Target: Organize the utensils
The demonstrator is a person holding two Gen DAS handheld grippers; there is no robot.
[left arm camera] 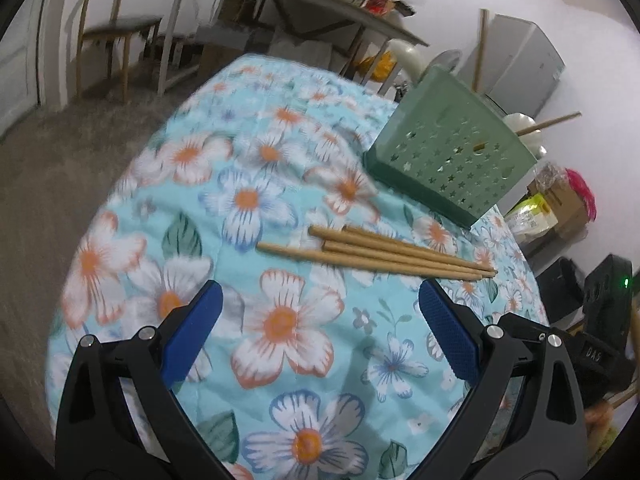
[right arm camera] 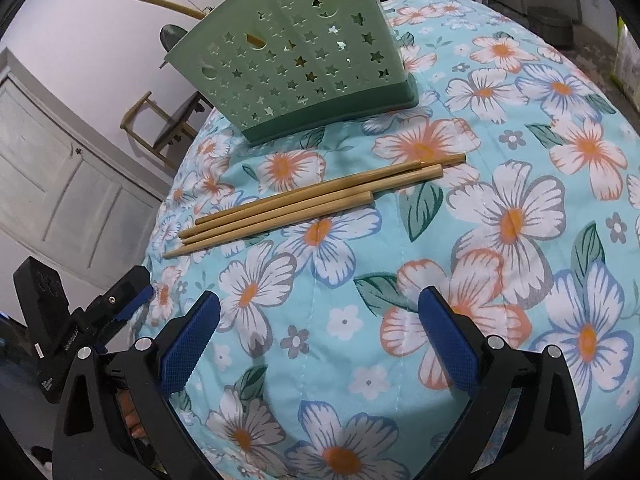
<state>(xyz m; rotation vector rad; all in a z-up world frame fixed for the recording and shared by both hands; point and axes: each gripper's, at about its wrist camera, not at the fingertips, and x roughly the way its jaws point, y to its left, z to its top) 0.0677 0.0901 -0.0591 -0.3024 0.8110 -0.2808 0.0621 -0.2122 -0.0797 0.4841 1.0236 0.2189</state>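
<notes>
Both grippers hang above the bench w/ nothing held: the left gripper (left arm camera: 316, 300) has its jaws spread wide over the floral cloth (left arm camera: 280, 184), and the right gripper (right arm camera: 320, 308) is also fully open, only cloth between its blue pads. The task's things, four wooden chopsticks (right arm camera: 316, 200), lie flat in a loose bundle on the cloth, side by side and touching, just in front of the green utensil holder (right arm camera: 296, 64), which stands upright near the far edge of the bench. One chopstick (left arm camera: 548, 123) seems to be already in the holder, its end sticking out past the rim, so I judge the step in hand is the approach to pick up the next one. The next move probably calls for bringing one gripper down to the bundle, closing on a single stick w/o dragging its neighbours, then tilting it upright over the holder's open top. The sticks are thin and lie close together, so separating one may be difficult. Hard to see: the holder's inside and its compartments are hidden behind the star-perforated wall, and the left wrist view is blurred.
</notes>
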